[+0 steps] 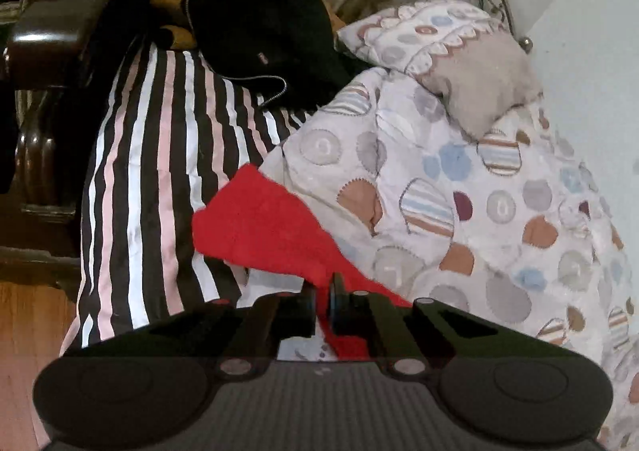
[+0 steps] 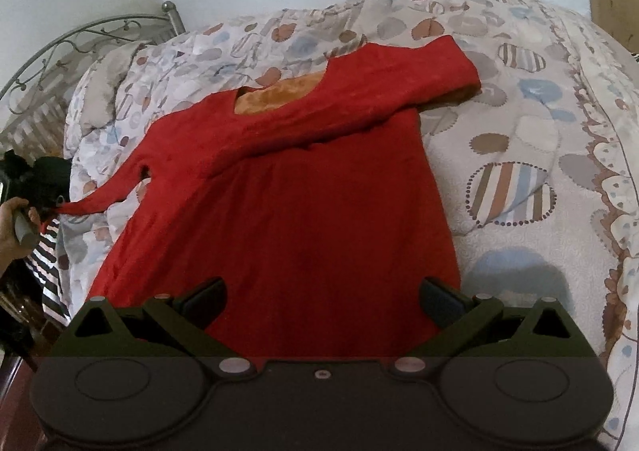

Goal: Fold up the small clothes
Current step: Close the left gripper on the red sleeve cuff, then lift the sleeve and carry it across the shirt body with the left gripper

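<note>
A red long-sleeved top [image 2: 311, 211] lies flat on the patterned quilt [image 2: 519, 123], its orange fleece lining showing at the neck. One sleeve [image 2: 359, 91] is folded across the chest toward the right. The other sleeve [image 2: 104, 199] stretches out to the left, where my left gripper [image 2: 56, 207] pinches its cuff. In the left wrist view the left gripper [image 1: 321, 291] is shut on that red sleeve [image 1: 259, 227], with fabric between the pads. My right gripper [image 2: 323, 293] stands open over the top's hem with nothing gripped.
A black, white and pink striped cloth [image 1: 151, 171] lies at the quilt's edge, with a black zip jacket [image 1: 259, 32] beyond it. A pillow [image 1: 459, 52] and a metal bed frame [image 2: 80, 32] lie near the wall. Dark wooden furniture [image 1: 44, 52] stands over the floor [image 1: 32, 323].
</note>
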Motion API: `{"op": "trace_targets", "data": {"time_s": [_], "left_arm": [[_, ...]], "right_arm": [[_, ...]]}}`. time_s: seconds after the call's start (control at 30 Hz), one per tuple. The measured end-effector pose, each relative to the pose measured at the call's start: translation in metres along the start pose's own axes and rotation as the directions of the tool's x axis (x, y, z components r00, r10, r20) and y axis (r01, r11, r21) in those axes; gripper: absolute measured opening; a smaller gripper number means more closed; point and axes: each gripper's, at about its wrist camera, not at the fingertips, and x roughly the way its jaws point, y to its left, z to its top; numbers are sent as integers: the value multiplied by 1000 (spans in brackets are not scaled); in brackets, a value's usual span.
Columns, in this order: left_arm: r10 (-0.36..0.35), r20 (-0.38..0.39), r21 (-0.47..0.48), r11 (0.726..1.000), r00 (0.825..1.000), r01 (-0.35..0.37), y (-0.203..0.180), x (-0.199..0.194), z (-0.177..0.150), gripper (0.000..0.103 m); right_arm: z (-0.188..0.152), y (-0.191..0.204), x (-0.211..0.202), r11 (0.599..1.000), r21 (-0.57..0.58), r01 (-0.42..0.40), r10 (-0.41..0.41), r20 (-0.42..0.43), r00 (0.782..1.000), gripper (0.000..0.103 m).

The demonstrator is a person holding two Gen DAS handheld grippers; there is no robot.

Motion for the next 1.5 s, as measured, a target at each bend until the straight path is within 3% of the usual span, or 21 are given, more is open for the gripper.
{"op": "trace_targets", "data": {"time_s": [0.1,0.2,0.37,0.43,0.5,0.6,0.63,0.7,0.8,0.87,0.9,0.97,1.07,1.2,1.3,1.4,1.5], "left_arm": [[-1,-5,-2,1000,1000,1,-3,2,6,5],[-51,-43,-43,998,998,49,2,10,12,6],[-25,-70,-21,999,997,24,12,21,10,9],[-50,-63,-32,998,997,48,15,25,10,15],[-49,-60,-49,998,997,46,17,31,12,28],[-25,-67,-79,997,997,19,21,41,15,30],[-25,-68,-86,996,997,19,22,44,16,30],[-25,-61,-83,996,998,20,23,45,16,6],[-36,21,-16,999,999,37,13,28,13,5],[-96,101,75,993,990,88,-1,8,9,5],[-156,151,148,980,976,133,-13,-7,6,5],[-291,216,278,933,932,227,-36,-40,-2,5],[-481,228,471,815,847,336,-80,-95,-18,5],[-670,158,650,623,725,435,-137,-168,-56,5],[-769,49,699,482,638,528,-161,-205,-93,5],[-808,-89,711,358,583,605,-177,-227,-145,5],[-805,-236,707,243,545,665,-181,-233,-198,5]], "right_arm": [[-2,0,-6,1000,10,-6,6,12,1000,102],[-4,-2,-13,1000,17,-7,6,22,1000,102],[-7,-8,-13,999,30,12,-12,10,1000,102],[-6,-8,-10,999,39,16,-16,7,1000,102],[-4,-7,-7,999,43,20,-20,7,1000,102],[-1,-4,0,999,35,15,-15,1,1000,102],[-1,-2,2,999,31,12,-12,-1,1000,102],[0,1,5,1000,19,8,-8,-6,1000,102],[-1,4,6,1000,5,4,-3,-6,1000,102],[-1,5,6,1000,2,-2,2,-5,1000,102],[-1,5,5,1000,3,-4,4,-4,1000,102],[-1,5,3,1000,9,-8,8,2,1000,102],[-1,1,0,1000,22,-18,18,11,1000,102],[0,-7,-8,996,85,-43,39,41,998,102],[0,-13,-17,995,91,-28,22,65,998,102],[-1,-20,-24,997,75,-5,-1,74,997,102],[-2,-30,-31,996,86,25,-32,86,996,102]]}}
